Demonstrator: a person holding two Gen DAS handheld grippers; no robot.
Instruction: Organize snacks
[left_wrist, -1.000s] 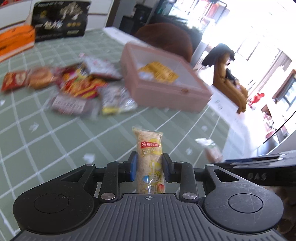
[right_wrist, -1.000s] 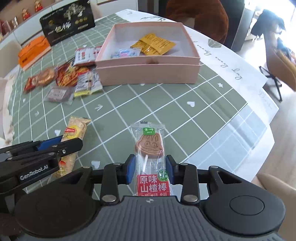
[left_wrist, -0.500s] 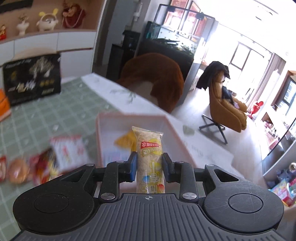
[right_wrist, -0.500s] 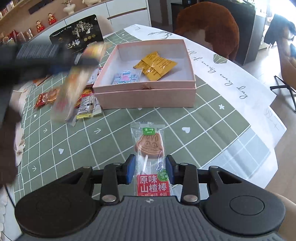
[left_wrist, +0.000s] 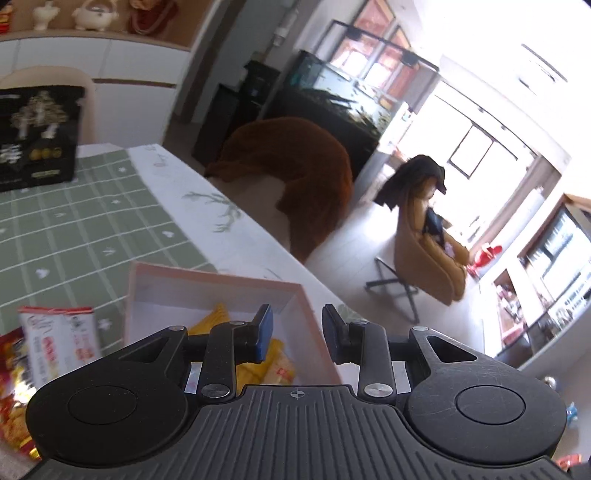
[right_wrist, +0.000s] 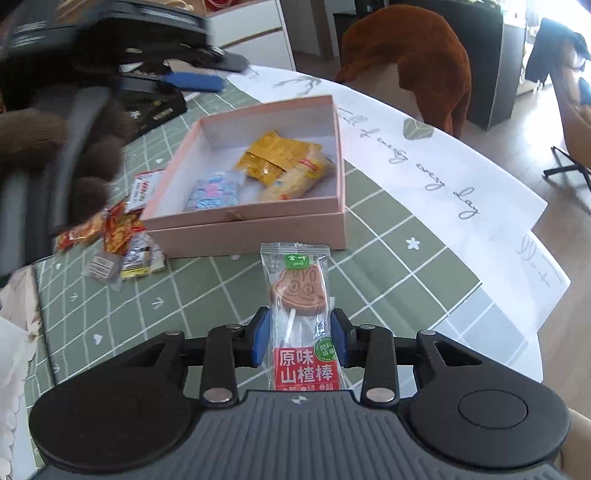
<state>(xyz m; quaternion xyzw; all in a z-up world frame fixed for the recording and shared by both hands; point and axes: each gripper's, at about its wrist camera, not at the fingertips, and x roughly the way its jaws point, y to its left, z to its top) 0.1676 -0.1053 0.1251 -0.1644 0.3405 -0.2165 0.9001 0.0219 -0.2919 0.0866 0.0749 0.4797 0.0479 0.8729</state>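
Left gripper (left_wrist: 295, 334) hangs over the pink box (left_wrist: 218, 275) with its jaws apart and nothing between them, so its delivery looks made: a pale yellow snack bar (right_wrist: 295, 179) lies inside the box, against the wall that sits far and to the right of the right-hand tool. Right gripper (right_wrist: 300, 341) is clamped on a wrapped hawthorn lollipop (right_wrist: 300, 295), pinched low on the wrapper so the candy head stands up clear of the pads, handy for dropping it in head first. That box sits just ahead of the right tool and slightly left, open side up, with a yellow packet (right_wrist: 275, 157) and a blue-and-pink packet (right_wrist: 214, 192) in it too. Off to the left of the tool, beside the box, loose snacks (right_wrist: 114, 240) wait on the green checked tablecloth (right_wrist: 388, 258). My read: the lollipop goes in next, and the left tool needs to clear the way.
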